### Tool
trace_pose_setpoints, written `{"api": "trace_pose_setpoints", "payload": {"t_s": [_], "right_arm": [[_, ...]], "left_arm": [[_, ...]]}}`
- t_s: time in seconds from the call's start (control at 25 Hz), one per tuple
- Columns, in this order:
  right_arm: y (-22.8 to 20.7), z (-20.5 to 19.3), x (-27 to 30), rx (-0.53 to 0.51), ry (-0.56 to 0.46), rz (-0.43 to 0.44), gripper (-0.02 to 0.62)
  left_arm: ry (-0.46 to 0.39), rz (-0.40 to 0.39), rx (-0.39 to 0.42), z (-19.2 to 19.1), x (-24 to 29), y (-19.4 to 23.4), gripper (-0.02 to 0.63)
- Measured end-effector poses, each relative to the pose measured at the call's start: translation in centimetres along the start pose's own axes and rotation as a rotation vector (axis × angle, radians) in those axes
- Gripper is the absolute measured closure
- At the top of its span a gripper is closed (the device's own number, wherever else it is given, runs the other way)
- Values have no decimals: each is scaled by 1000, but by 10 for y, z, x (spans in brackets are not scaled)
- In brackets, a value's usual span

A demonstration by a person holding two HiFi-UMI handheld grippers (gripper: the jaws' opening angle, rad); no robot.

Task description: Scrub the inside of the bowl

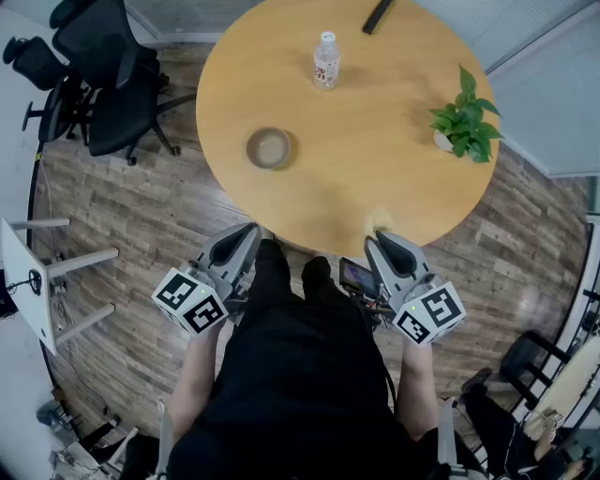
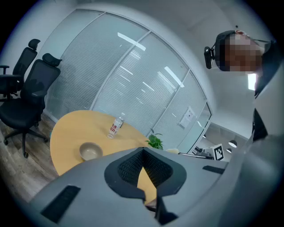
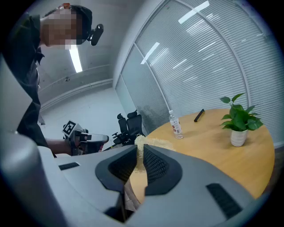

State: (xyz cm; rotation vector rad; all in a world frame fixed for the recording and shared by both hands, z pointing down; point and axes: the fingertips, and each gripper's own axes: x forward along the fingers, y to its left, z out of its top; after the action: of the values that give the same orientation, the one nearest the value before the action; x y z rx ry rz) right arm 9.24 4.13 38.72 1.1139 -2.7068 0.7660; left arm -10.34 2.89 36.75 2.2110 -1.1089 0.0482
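Note:
A small tan bowl (image 1: 270,147) stands upright on the round wooden table (image 1: 375,169), left of its middle; it also shows in the left gripper view (image 2: 90,151). My left gripper (image 1: 249,232) hangs off the table's near edge, shut with nothing between its jaws (image 2: 143,151). My right gripper (image 1: 376,236) is at the near edge too, to the right, shut on a pale fibrous scrubber (image 1: 378,221) whose tuft sticks out past the jaw tips (image 3: 143,144). Both grippers are well short of the bowl. The bowl does not show in the right gripper view.
A water bottle (image 1: 326,60) stands at the table's far side, a black bar-shaped object (image 1: 378,15) at the far edge, a potted plant (image 1: 464,120) at the right. Black office chairs (image 1: 103,75) stand left of the table, a white side table (image 1: 28,281) at lower left.

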Motion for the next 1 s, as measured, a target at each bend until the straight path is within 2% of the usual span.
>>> {"api": "trace_pose_setpoints", "payload": {"t_s": [0.32, 0.56, 0.72, 1.0], "right_arm": [[7, -4, 0, 0, 13, 44, 541], [15, -7, 15, -3, 28, 72, 540], [28, -2, 32, -13, 34, 60, 540], [47, 14, 65, -12, 16, -8, 540]], "left_arm": [[19, 30, -20, -14, -4, 0, 595], [44, 58, -46, -27, -14, 17, 595], [61, 63, -76, -25, -16, 43, 595], [92, 18, -106, 2, -3, 91, 595]]}}
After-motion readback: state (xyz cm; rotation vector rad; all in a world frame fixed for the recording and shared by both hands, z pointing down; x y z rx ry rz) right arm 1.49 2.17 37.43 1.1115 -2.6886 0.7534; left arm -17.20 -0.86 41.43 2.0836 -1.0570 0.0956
